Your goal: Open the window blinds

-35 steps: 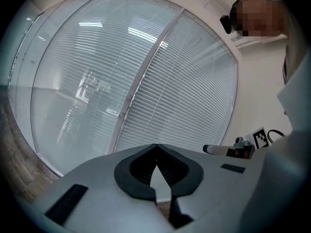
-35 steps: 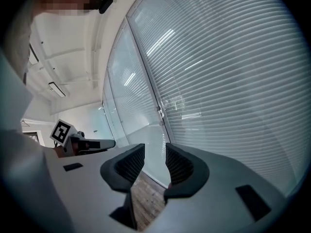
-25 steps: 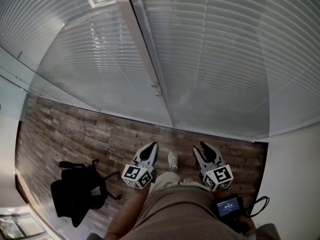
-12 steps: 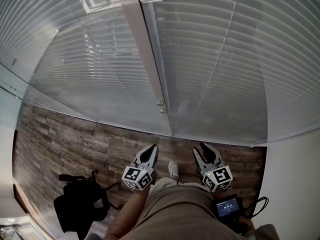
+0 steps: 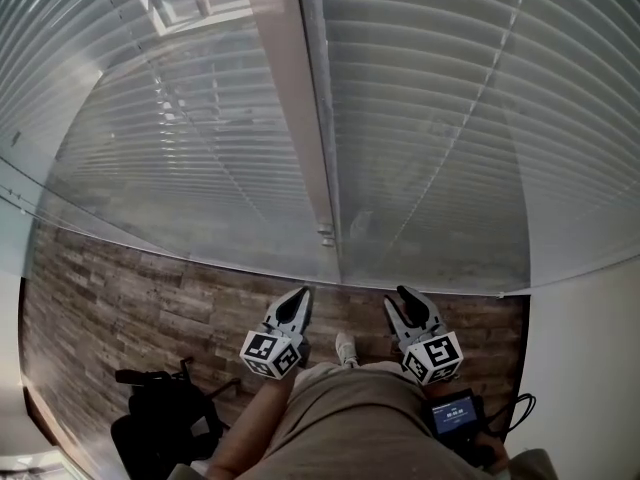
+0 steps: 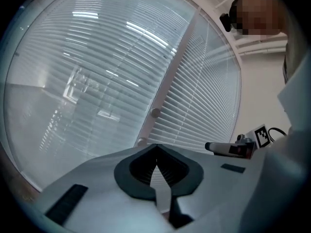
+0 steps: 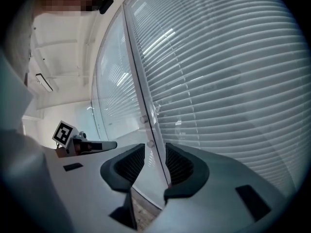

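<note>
White slatted blinds (image 5: 440, 118) hang shut behind glass panes, split by a pale upright frame post (image 5: 285, 98) with two small knobs (image 5: 326, 234) low on it. Both grippers are held level near my waist, pointing at the foot of the glass and touching nothing. My left gripper (image 5: 300, 294) is shut and empty; in the left gripper view its jaws (image 6: 156, 148) meet, facing the post and the knobs (image 6: 155, 112). My right gripper (image 5: 402, 293) stands a little open with nothing between its jaws; in the right gripper view (image 7: 155, 152) the post (image 7: 138, 91) shows through the gap.
Wood-plank floor (image 5: 130, 288) runs along the foot of the glass. A black office chair (image 5: 160, 423) stands at the lower left. A white wall (image 5: 590, 368) closes off the right side. A small screen device with a cable (image 5: 456, 411) hangs at my right hip.
The blinds and post have grown larger and nearer in the head view, and the chair has slid toward the lower edge. Both grippers keep their pose in front of me.
</note>
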